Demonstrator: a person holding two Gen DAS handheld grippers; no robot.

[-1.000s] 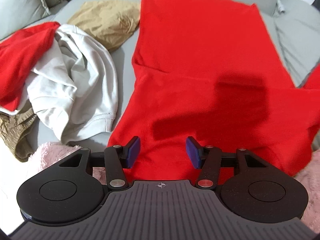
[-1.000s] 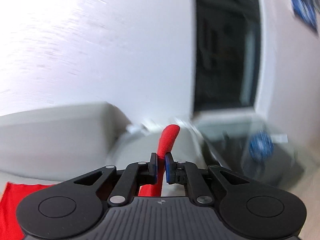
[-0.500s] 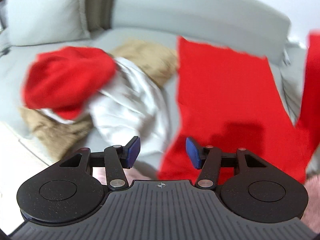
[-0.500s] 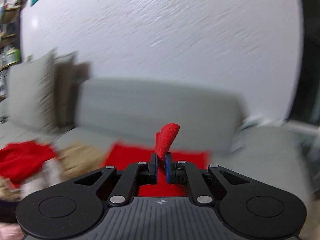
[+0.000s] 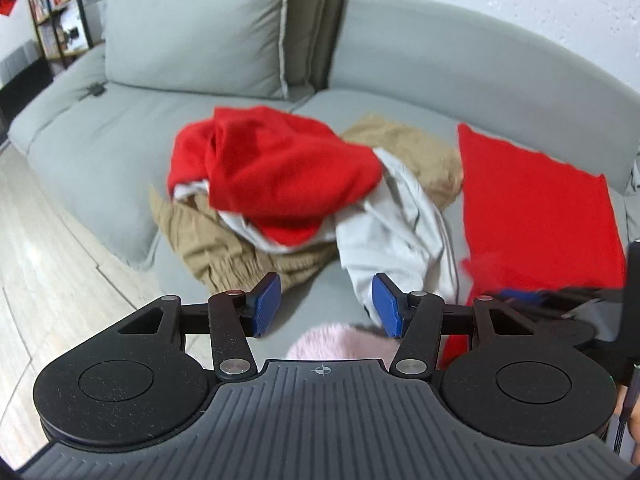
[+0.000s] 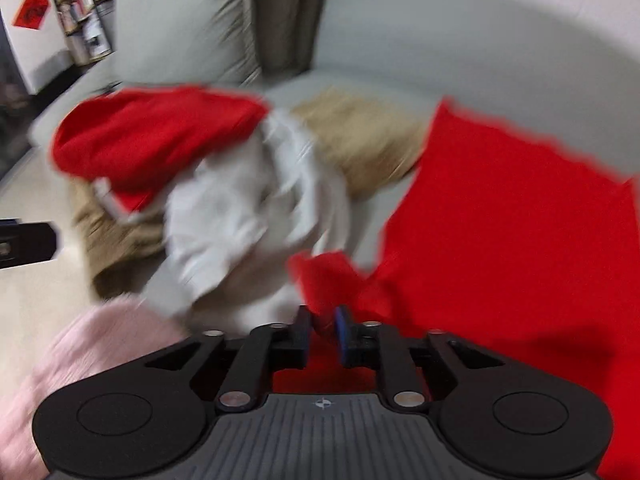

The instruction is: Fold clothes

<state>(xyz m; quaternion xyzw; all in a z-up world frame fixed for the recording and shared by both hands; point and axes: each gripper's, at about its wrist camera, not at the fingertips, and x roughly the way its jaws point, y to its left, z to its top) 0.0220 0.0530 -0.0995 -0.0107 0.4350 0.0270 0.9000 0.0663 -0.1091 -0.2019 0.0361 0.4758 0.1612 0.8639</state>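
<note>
The right hand-held gripper (image 6: pixel 323 330) is sitting at the bottom centre of its own view, and its jaws are opening, with a bunched corner of the flat red cloth garment (image 6: pixel 500 240) lying between the blue pads; the frame is blurred, so whether the pads are pressing on the fabric I cannot tell. That red garment is spreading across the grey fabric sofa (image 6: pixel 400 40), filling the right half of the frame.

The left hand-held gripper (image 5: pixel 326 306) is hanging about half open at the lower centre of its view, nothing between its blue pads (image 5: pixel 267 305), above the sofa seat and a fluffy pink fabric (image 5: pixel 340 340) showing just behind the jaws.

In the middle of the left view, a heap is lying on the sofa seat: a crumpled red garment (image 5: pixel 276 176) on top, a white garment (image 5: pixel 400 232) trailing down to the right, tan trousers (image 5: pixel 240 252) underneath. The flat red garment is lying at the right edge there, just beside the heap.
</note>
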